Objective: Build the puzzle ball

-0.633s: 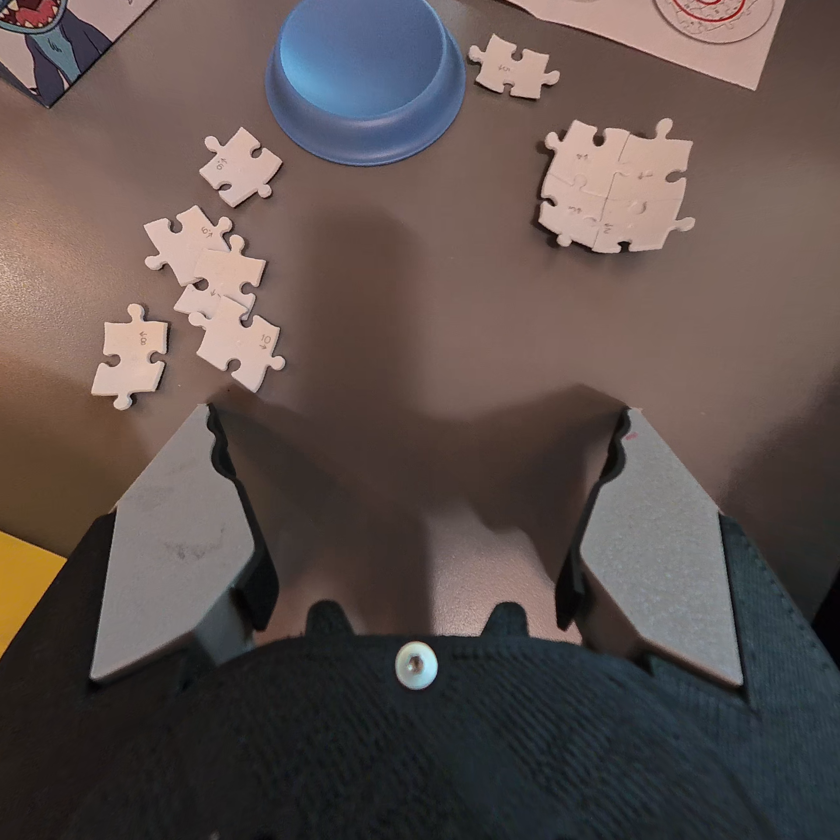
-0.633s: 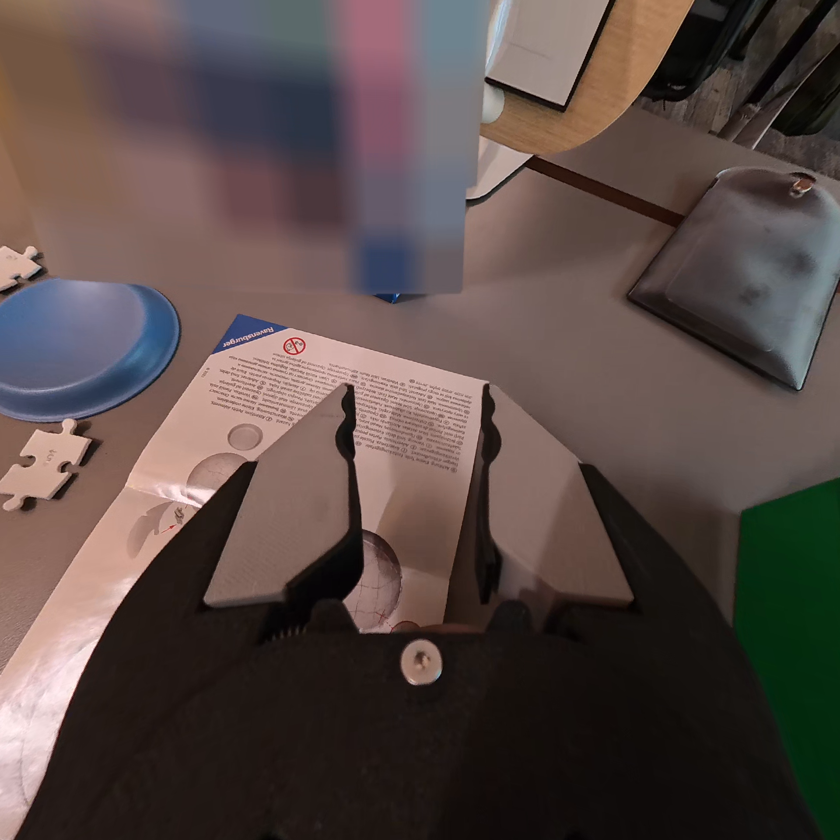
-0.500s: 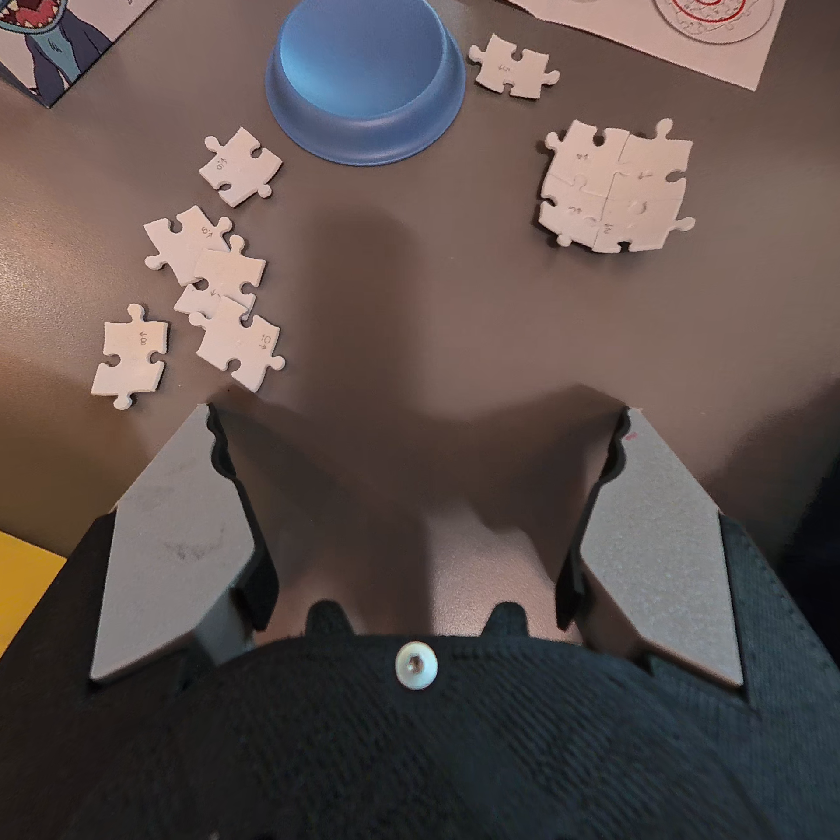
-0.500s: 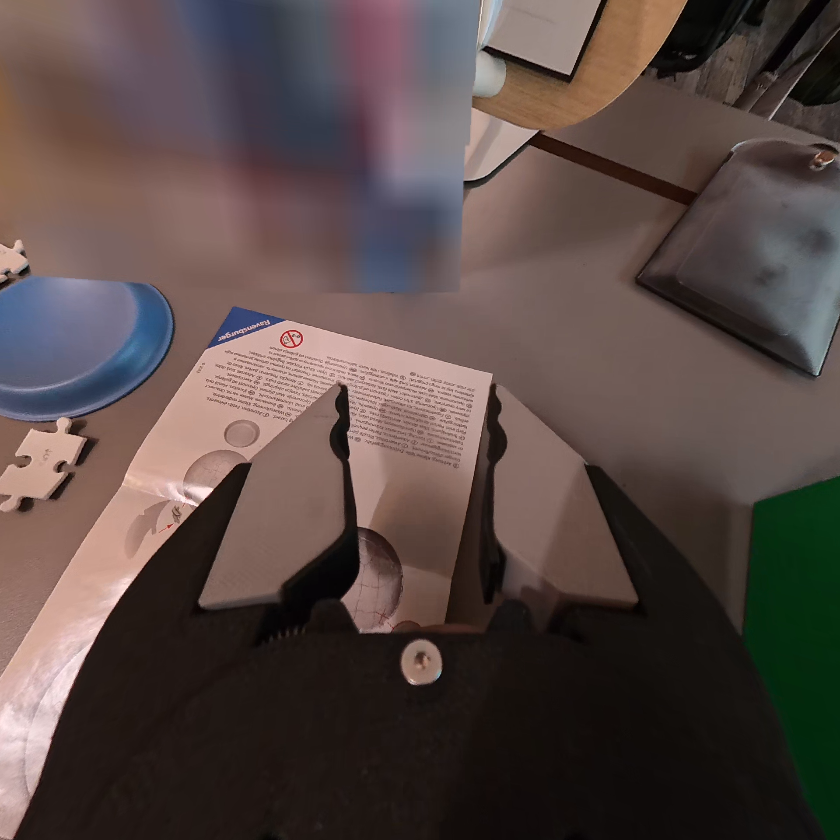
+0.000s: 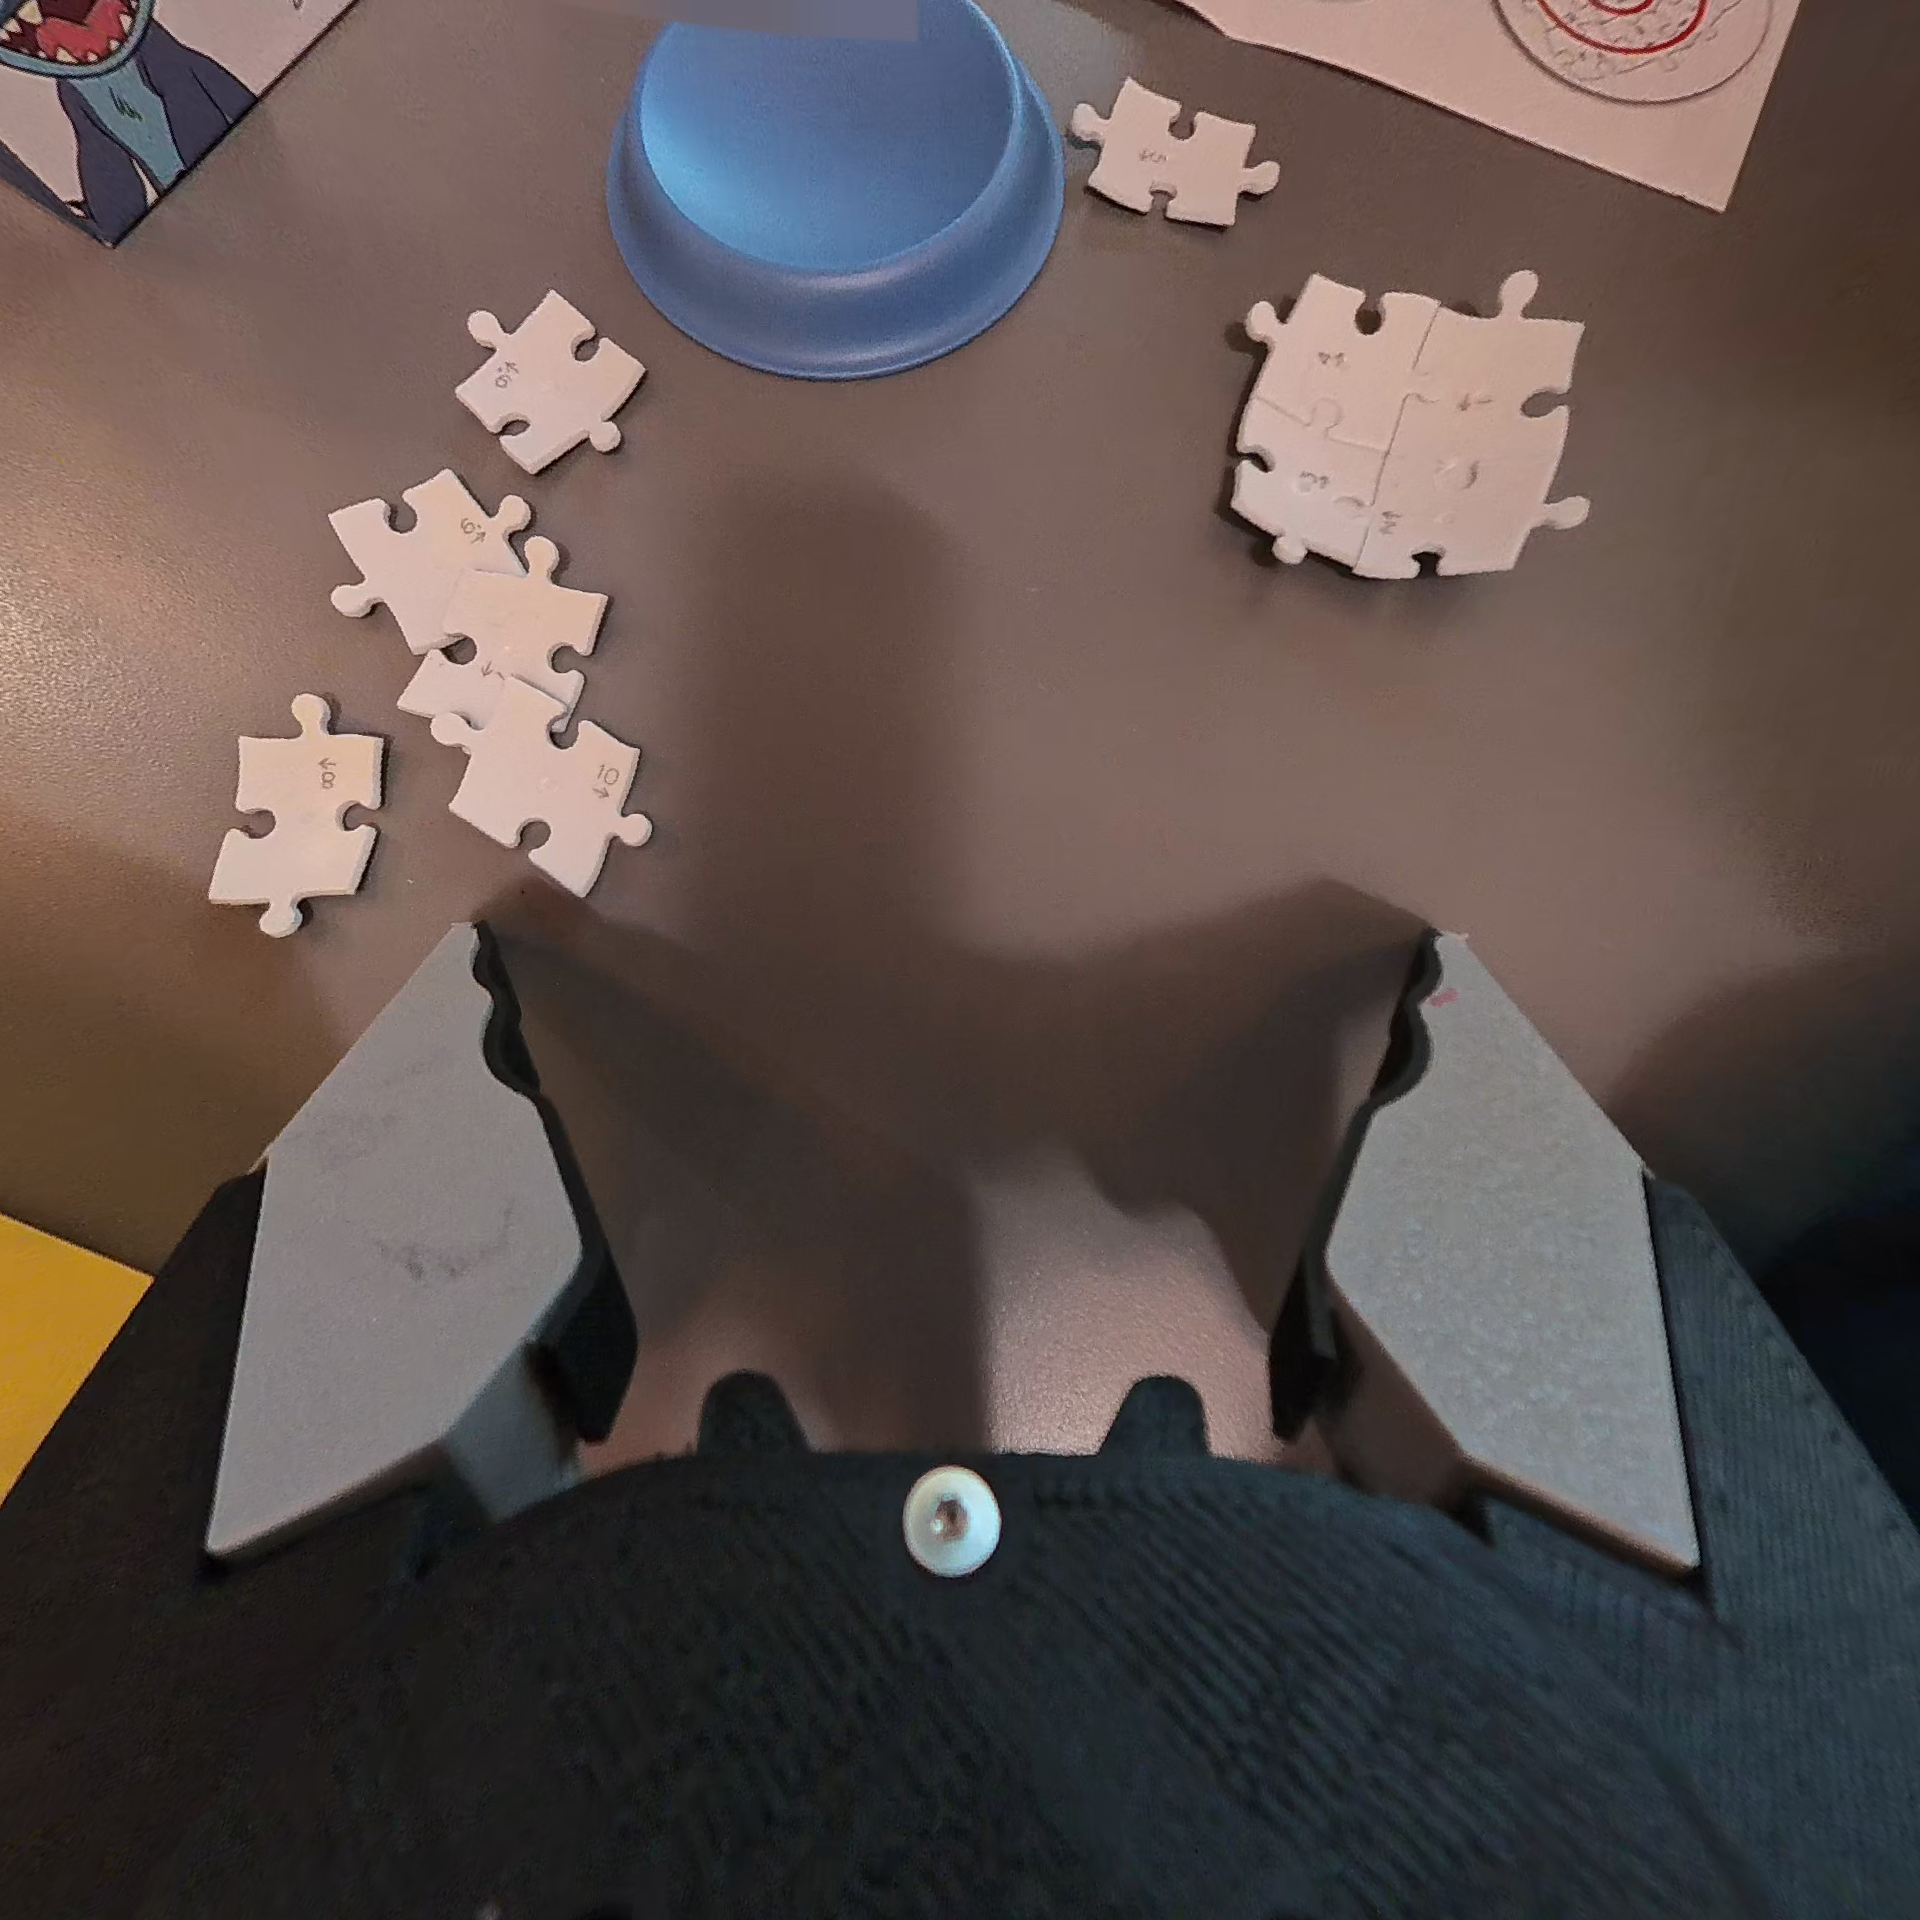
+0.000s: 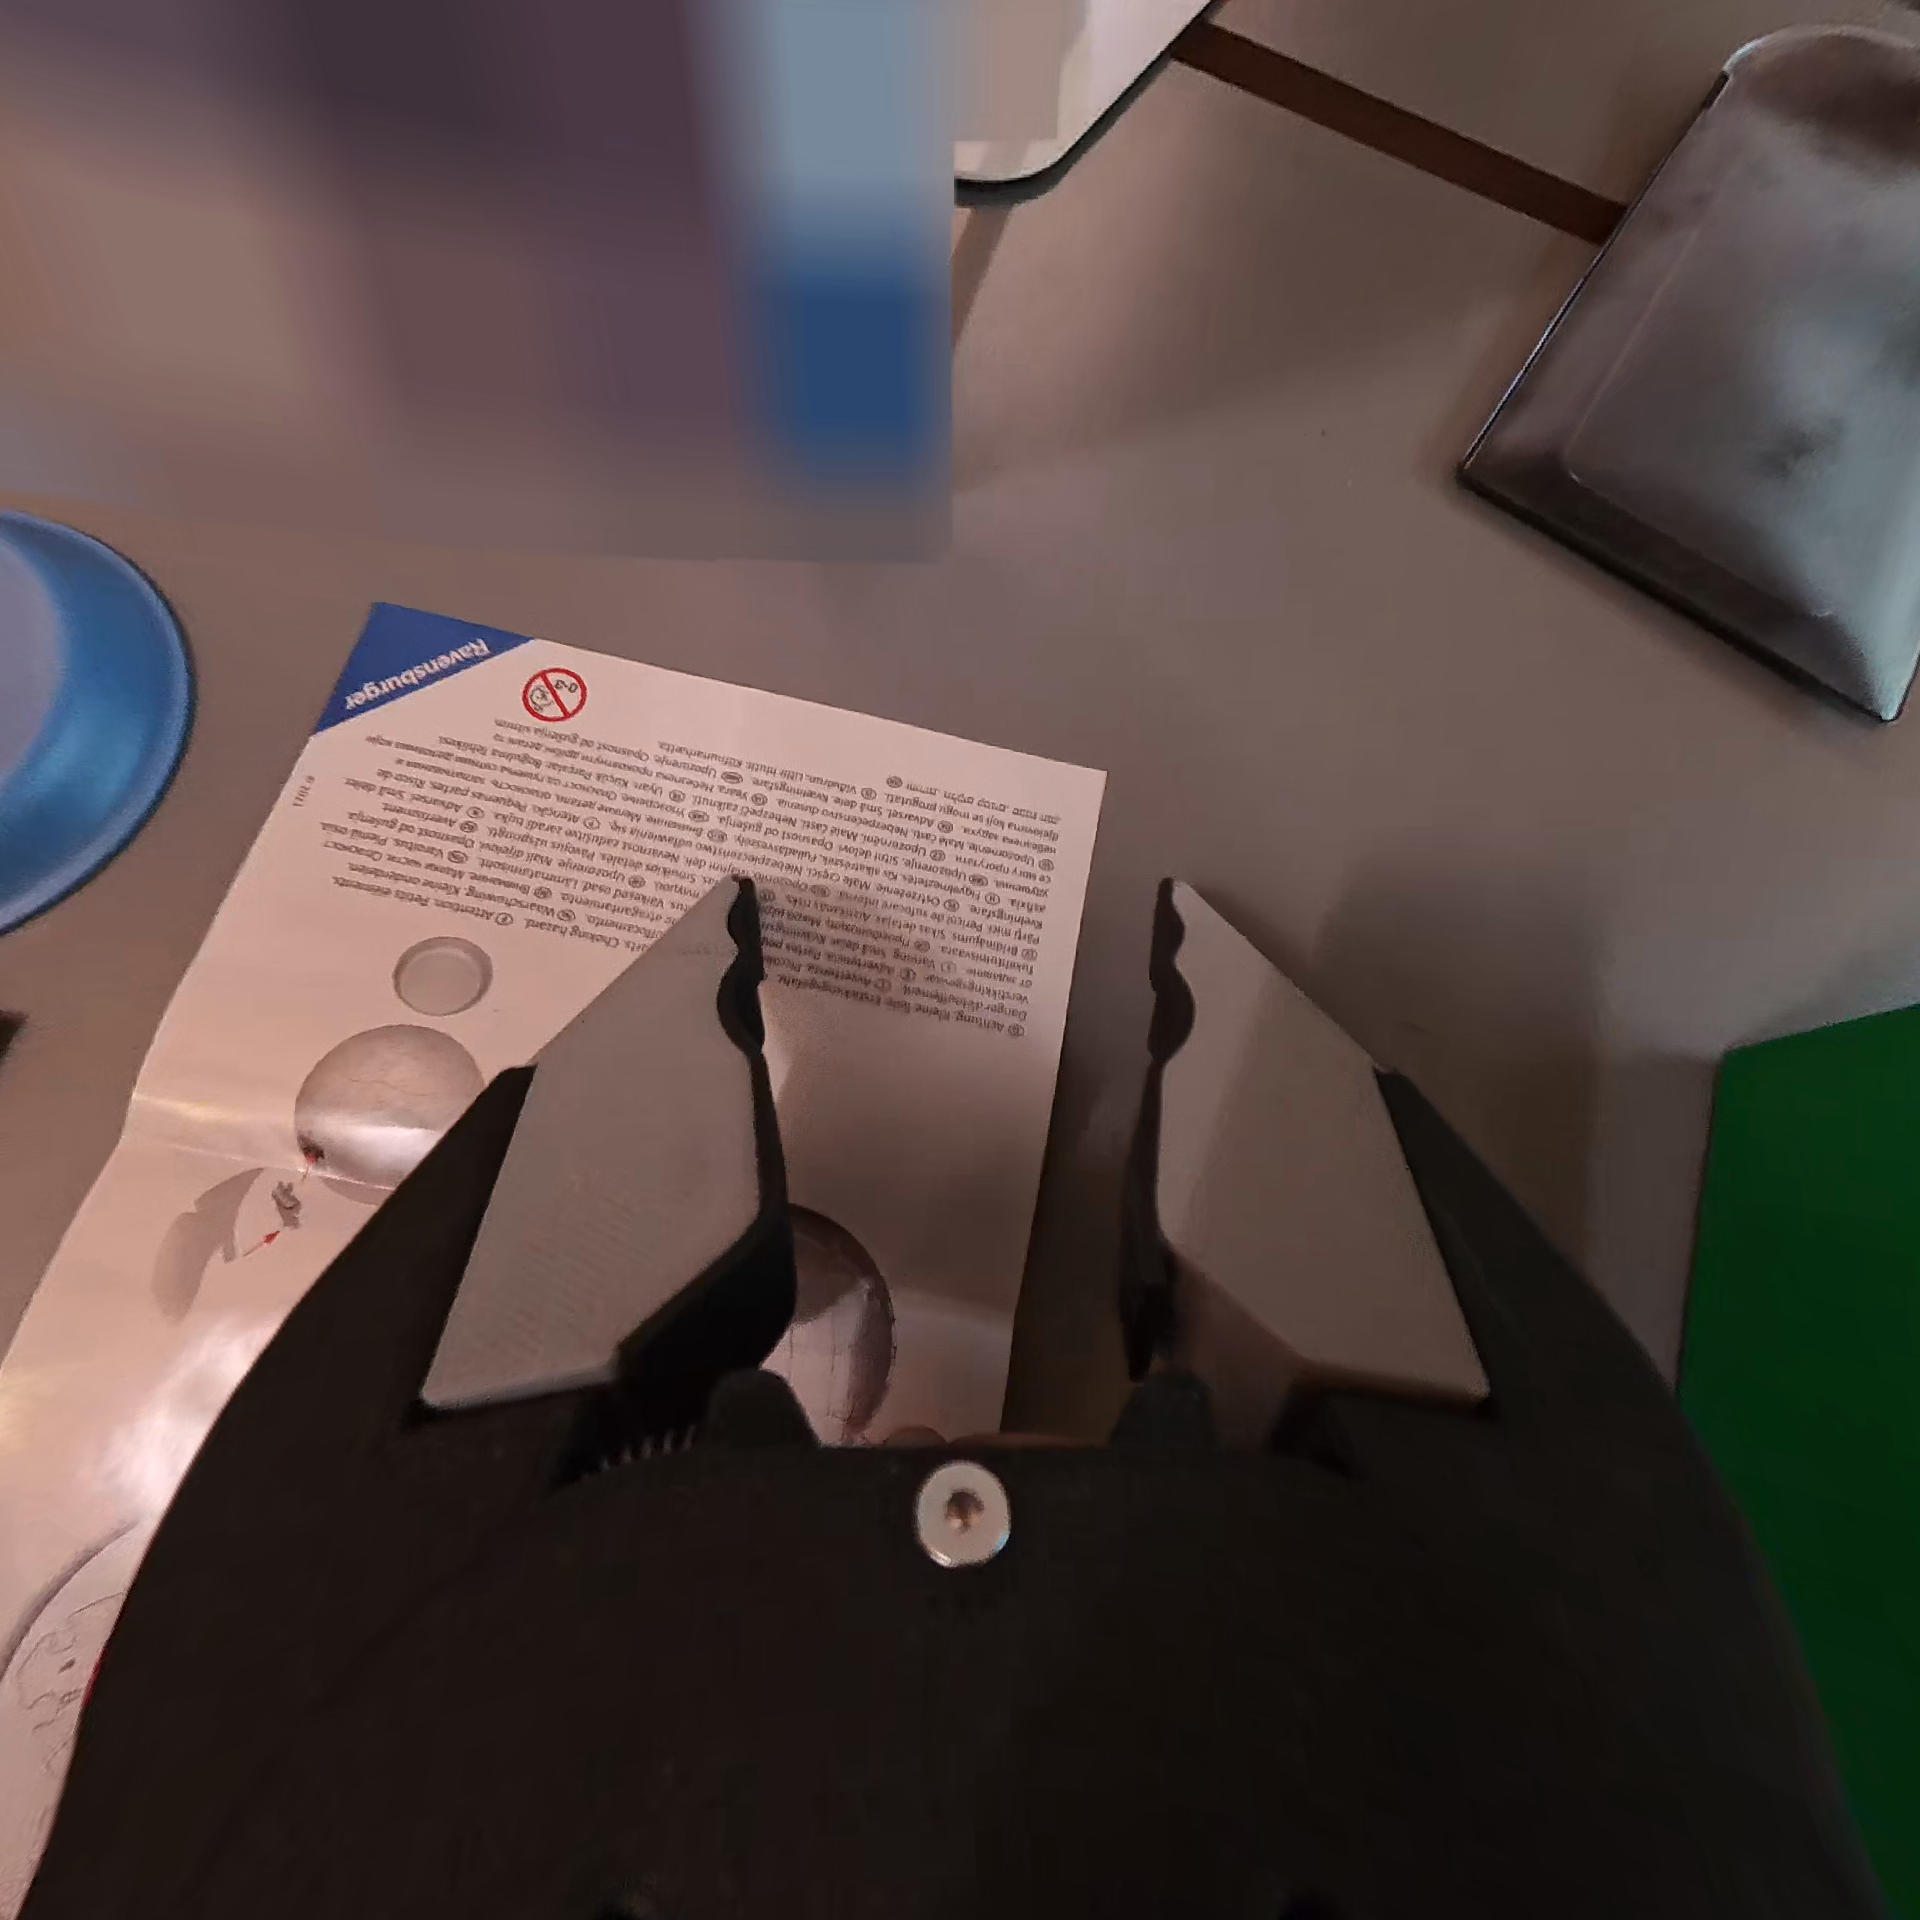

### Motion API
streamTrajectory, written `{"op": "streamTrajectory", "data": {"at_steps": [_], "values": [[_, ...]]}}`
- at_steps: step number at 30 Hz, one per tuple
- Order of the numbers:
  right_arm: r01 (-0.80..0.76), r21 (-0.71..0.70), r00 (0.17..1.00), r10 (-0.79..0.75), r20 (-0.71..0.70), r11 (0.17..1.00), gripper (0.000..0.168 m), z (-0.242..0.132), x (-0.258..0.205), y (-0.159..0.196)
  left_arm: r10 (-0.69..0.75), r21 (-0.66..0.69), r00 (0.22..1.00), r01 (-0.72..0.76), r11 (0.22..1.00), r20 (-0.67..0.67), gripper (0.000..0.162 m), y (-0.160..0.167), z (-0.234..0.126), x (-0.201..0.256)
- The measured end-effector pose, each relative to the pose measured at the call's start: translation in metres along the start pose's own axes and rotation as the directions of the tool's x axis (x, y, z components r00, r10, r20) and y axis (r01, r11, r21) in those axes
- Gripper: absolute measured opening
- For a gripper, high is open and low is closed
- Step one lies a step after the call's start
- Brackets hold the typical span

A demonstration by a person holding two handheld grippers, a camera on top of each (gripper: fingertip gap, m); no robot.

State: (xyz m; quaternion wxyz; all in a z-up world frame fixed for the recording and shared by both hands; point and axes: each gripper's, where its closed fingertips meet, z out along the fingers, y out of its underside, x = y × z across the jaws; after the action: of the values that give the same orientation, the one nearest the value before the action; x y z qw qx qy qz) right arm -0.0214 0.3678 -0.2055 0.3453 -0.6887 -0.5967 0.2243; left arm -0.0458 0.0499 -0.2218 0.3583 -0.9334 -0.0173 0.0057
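Observation:
In the left wrist view, a joined patch of white puzzle pieces (image 5: 1408,426) lies on the grey table at the upper right. Several loose white pieces (image 5: 499,665) lie at the left, one more (image 5: 1174,156) near the blue round stand (image 5: 831,208). My left gripper (image 5: 956,935) is wide open and empty, above bare table below the pieces. In the right wrist view my right gripper (image 6: 951,894) is open and empty, over the printed instruction sheet (image 6: 665,894). The blue stand (image 6: 73,717) shows at the left edge.
A picture box corner (image 5: 114,94) is at the top left and the instruction sheet (image 5: 1558,73) at the top right of the left wrist view. A dark metal plate (image 6: 1745,395) lies far right, a green sheet (image 6: 1808,1351) near right, a yellow patch (image 5: 52,1330) near left. My right fingertips sit around 35 cm from my left ones.
My right gripper has opened wider and moved to the right over the sheet; the blue stand slid towards the left edge of its view. The left gripper has not moved.

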Motion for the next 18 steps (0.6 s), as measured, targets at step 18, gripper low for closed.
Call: {"op": "streamTrajectory", "data": {"at_steps": [18], "values": [[-0.059, -0.023, 0.996, 0.060, 0.062, 0.998, 0.074, 0.0024, -0.0015, 0.0030, 0.000, 0.000, 1.000, 0.000, 1.000, 0.000, 0.159, -0.0001, 0.0000, 0.0000]]}}
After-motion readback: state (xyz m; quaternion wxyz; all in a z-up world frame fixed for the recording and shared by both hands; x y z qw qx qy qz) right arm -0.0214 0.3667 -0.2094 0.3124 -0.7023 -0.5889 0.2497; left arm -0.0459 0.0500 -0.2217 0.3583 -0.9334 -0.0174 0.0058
